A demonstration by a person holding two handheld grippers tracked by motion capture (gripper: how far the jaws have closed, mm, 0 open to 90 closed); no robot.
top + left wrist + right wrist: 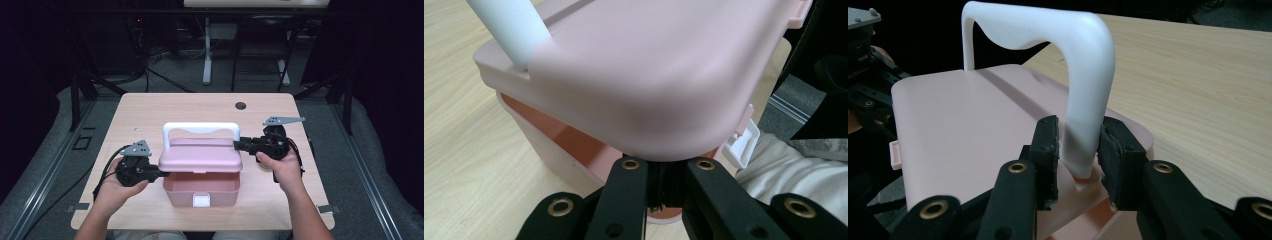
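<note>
High view: pale wood table (150, 107) in dark room w/ cables; pink box (201, 190) near-centre, lid (200, 156) lifted, white handle (200, 129) upright. Left gripper view: left gripper (663, 167) shut under lid's edge. Right gripper view: right gripper (1079, 145) straddles handle post, pads slightly apart from it.

A pale wooden table (150, 110) stands on grey floor (45, 130) (dark curtains around).

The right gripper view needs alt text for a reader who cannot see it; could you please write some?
Two black jaws of the right gripper flank the near leg of a white handle, with slight gaps beside the pads. The handle stands upright on a pink lid, above a light wooden table.
</note>
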